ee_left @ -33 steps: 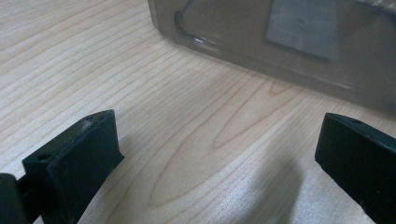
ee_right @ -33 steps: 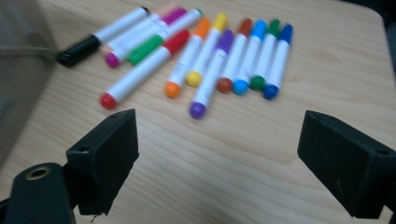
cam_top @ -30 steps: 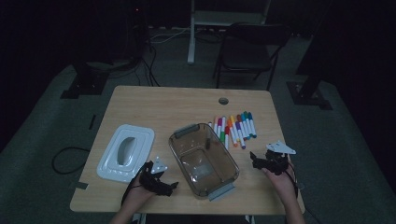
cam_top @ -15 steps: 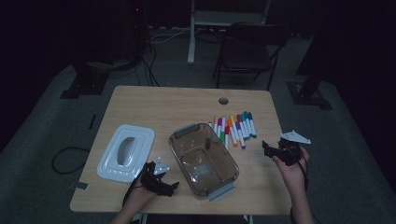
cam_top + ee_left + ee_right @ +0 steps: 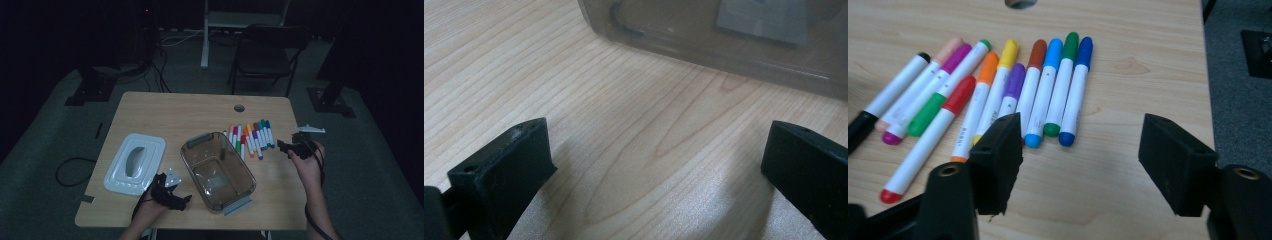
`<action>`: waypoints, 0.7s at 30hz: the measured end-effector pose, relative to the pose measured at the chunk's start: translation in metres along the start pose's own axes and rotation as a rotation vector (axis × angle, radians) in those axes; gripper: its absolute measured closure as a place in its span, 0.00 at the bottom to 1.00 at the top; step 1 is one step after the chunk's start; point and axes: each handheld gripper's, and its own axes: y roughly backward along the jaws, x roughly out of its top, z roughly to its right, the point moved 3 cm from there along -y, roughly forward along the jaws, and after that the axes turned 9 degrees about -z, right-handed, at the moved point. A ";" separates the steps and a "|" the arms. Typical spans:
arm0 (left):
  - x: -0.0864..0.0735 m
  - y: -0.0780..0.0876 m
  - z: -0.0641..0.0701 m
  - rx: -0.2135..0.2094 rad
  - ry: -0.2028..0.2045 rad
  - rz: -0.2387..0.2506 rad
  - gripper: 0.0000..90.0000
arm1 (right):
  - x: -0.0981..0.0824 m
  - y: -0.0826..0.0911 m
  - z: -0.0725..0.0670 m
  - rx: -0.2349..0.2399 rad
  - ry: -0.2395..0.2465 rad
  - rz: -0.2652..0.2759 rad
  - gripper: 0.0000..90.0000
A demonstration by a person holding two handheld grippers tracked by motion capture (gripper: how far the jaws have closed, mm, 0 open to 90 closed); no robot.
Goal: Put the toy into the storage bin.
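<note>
Right gripper (image 5: 1078, 150) poised over the wooden table (image 5: 175, 110) just short of the row of markers (image 5: 998, 85), jaws apart with nothing between them, just been closing. Left gripper (image 5: 644, 165) resting wide open and empty beside the clear plastic container (image 5: 217, 170), white lid (image 5: 135, 162) to its far side. Likely trouble: markers packed side by side and touching, so easy to pinch two at once, nudge neighbours into rolling, or scatter the blue one (image 5: 1075, 90) off the near table edge if approached too fast.
</note>
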 end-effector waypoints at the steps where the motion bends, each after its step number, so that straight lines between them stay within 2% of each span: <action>1: 0.000 0.000 0.000 -0.001 0.000 0.000 0.01 | 0.004 -0.004 0.000 -0.006 0.012 -0.009 0.40; 3: 0.000 0.000 0.000 -0.002 0.001 0.001 0.01 | 0.011 -0.012 0.000 0.029 0.034 -0.023 0.46; 4: 0.000 0.000 0.000 -0.001 0.000 0.000 0.01 | 0.014 -0.016 -0.001 0.052 0.037 -0.024 0.45; 7: 0.000 0.000 0.000 -0.001 0.001 0.001 0.00 | 0.024 -0.028 0.000 0.051 0.048 -0.008 0.46; 8: 0.000 0.000 0.000 -0.001 0.000 0.001 0.01 | 0.026 -0.032 0.001 0.046 0.037 -0.017 0.51; 9: 0.000 0.000 0.000 -0.001 0.001 0.001 0.00 | 0.028 -0.036 0.002 0.050 0.011 -0.051 0.55; 10: 0.000 0.000 0.000 -0.001 0.000 0.001 0.01 | 0.030 -0.040 0.004 0.060 0.003 -0.057 0.55; 12: 0.000 0.000 0.000 -0.002 0.000 0.001 0.00 | 0.034 -0.047 0.004 0.106 -0.018 -0.070 0.60; 13: 0.000 0.000 0.000 -0.002 0.000 0.001 0.00 | 0.036 -0.051 0.005 0.112 -0.020 -0.074 0.61; 15: 0.000 0.000 0.000 -0.003 -0.002 0.001 0.01 | 0.039 -0.058 0.008 0.080 -0.017 -0.080 0.66; 16: 0.000 0.000 0.000 -0.003 -0.003 0.001 0.01 | 0.041 -0.062 0.009 0.075 -0.034 -0.089 0.66; 21: 0.000 0.000 0.000 -0.004 -0.004 0.001 0.01 | 0.047 -0.080 0.012 0.051 -0.056 -0.110 0.69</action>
